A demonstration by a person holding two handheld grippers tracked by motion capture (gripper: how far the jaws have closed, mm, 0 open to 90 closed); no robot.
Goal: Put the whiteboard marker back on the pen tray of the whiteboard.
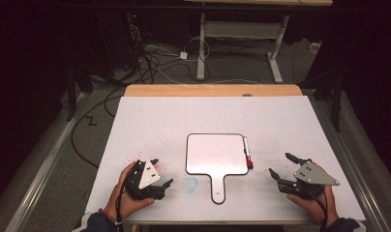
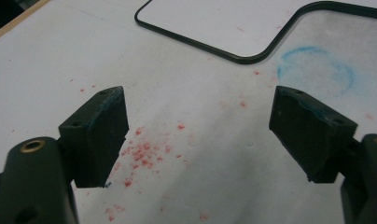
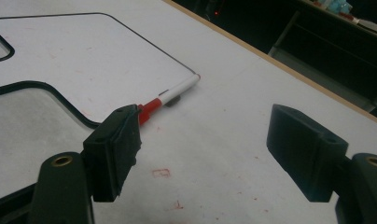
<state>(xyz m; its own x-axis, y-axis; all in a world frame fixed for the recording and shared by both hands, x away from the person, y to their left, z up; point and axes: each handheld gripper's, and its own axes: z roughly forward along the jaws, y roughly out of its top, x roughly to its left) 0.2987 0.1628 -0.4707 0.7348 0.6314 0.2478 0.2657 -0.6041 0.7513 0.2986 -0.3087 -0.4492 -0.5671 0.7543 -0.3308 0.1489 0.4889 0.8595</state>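
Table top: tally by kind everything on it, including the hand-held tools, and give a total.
Handled whiteboards: 1, the whiteboard in the middle.
Markers: 1, the red-capped marker along the board's right edge.
Hand-held tools: 2, the left tool and the right tool, both with jaws apart.
Total: 4

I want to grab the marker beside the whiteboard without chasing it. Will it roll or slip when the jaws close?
The marker looks like a thin round barrel lying flat on the smooth table, so it may well roll if nudged sideways. It rests along the whiteboard edge, which probably blocks rolling that way. It is likely light, stiff, and somewhat slippery.
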